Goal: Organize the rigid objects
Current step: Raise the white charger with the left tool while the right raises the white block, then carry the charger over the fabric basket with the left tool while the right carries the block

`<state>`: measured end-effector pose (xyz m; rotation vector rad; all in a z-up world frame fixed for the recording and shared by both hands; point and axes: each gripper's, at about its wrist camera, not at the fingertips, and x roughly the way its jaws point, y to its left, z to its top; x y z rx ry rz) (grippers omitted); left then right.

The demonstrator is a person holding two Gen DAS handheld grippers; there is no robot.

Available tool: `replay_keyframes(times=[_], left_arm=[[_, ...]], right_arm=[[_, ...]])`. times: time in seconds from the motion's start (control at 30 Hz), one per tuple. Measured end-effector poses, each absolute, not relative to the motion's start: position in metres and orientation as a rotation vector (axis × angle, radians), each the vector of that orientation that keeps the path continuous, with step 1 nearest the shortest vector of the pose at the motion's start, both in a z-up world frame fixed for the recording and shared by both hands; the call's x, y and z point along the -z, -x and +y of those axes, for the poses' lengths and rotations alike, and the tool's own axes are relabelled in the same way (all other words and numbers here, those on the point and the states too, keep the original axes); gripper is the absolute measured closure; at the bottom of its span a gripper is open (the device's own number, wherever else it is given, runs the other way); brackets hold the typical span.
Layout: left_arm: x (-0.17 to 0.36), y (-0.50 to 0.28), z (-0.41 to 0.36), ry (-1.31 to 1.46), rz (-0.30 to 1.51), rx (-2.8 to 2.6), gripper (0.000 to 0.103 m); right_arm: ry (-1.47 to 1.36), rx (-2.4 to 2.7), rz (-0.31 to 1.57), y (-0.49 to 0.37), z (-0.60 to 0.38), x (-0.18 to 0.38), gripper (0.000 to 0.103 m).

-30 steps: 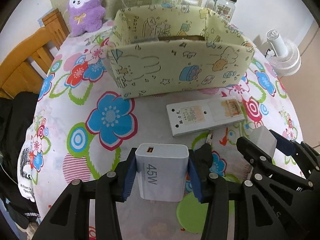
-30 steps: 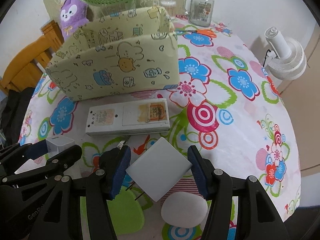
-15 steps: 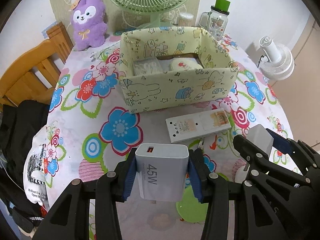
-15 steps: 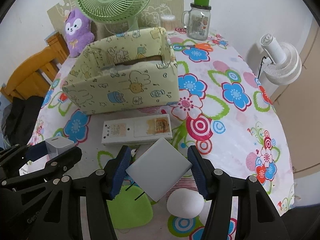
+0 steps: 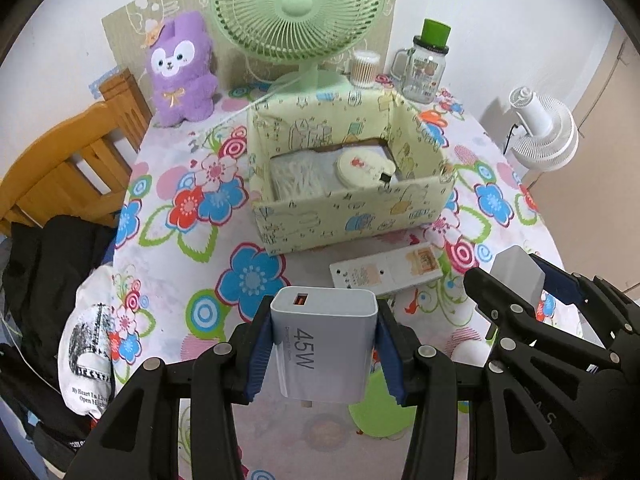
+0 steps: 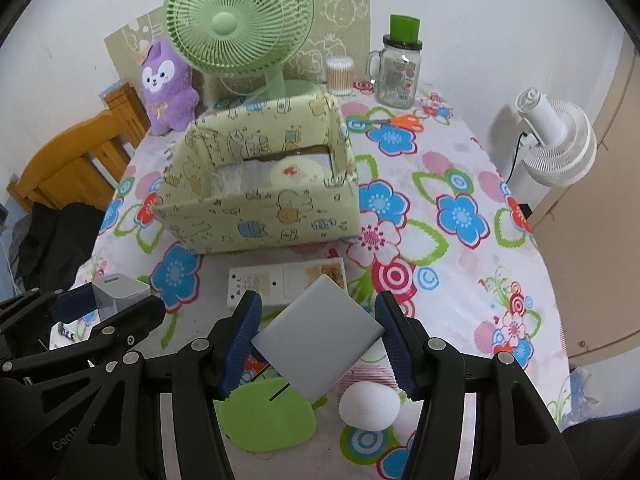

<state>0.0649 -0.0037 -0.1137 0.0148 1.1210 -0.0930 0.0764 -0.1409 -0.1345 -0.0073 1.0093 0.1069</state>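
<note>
My left gripper (image 5: 324,346) is shut on a white 45W charger (image 5: 322,344), held above the flowered tablecloth. My right gripper (image 6: 318,338) is shut on a second white charger block (image 6: 316,336), tilted corner to corner between the pads; it also shows at the right of the left wrist view, charger block (image 5: 518,274). Ahead stands an open pale-yellow cartoon-print box (image 5: 352,216) (image 6: 260,220) holding a round cream case and a clear packet. A white power strip (image 5: 386,272) (image 6: 280,280) lies face down between the box and both grippers.
On the table below lie a green flat piece (image 6: 268,420) and a white egg-shaped thing (image 6: 368,406). Behind the box stand a green fan (image 5: 298,12), a purple plush (image 5: 182,68), a glass jar (image 5: 426,68) and cotton swabs. A wooden chair (image 5: 60,164) stands left, a white fan (image 5: 544,136) right.
Both grippers have risen with their chargers, so the table and box look smaller and the inside of the box has come into view. Both grips are unchanged.
</note>
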Motion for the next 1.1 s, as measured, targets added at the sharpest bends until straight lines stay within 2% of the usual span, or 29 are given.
replay_keyframes(times=[0.67,1.1], left_arm=[[0.073,-0.096,-0.017,0.034,1.048,0.049,0.054],[0.075,-0.125,-0.015,0.094,1.040,0.004,0.054]], right_arm=[[0.040,-0.151,0.965,-0.117,-0.155,0.088,0.041],[0.079,-0.220,0.967,-0.157,-0.155,0.085,0.041]])
